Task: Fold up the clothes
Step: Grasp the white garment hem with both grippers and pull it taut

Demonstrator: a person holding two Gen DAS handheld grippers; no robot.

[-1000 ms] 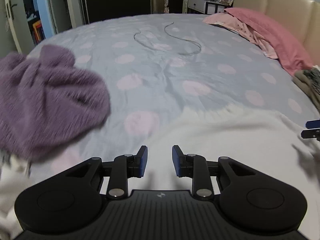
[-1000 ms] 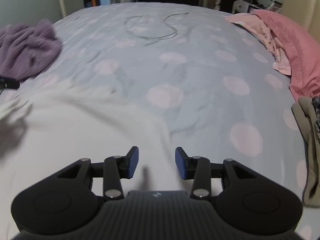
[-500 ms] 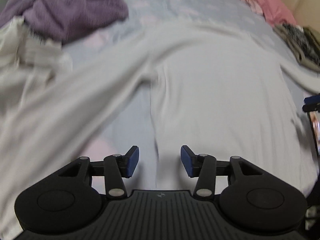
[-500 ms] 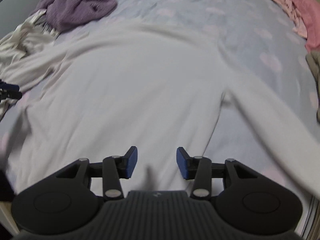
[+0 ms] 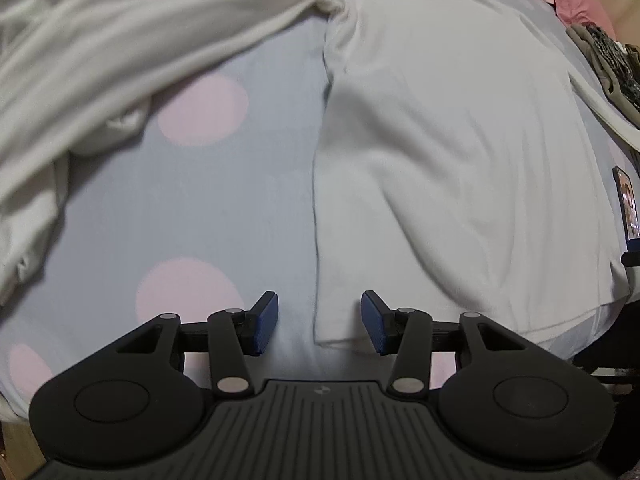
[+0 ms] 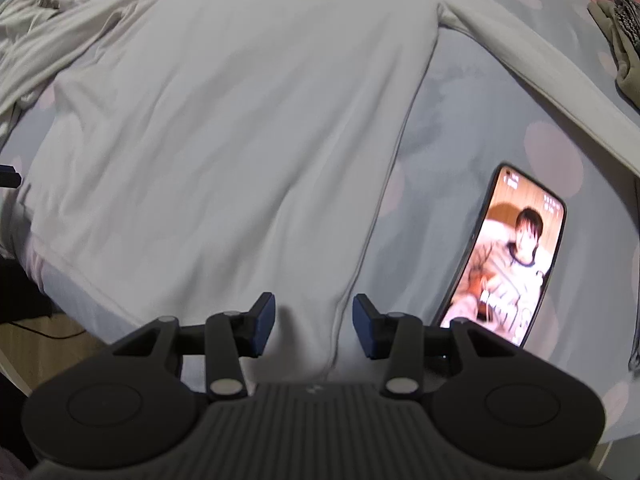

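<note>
The left gripper (image 5: 319, 328) has its jaws parted with nothing pinched, having just been opening, and the lower left corner of the white long-sleeved top (image 5: 440, 140) lies between and below its blue pads (image 5: 266, 326); the right gripper (image 6: 314, 326) stands equally parted and empty over the top's right side seam. The top lies spread flat on the blue spotted bedsheet (image 5: 192, 208), one sleeve (image 5: 140, 40) running to ten o'clock; a lit phone (image 6: 516, 256) lies at two o'clock of the right gripper, just beside the top.
</note>
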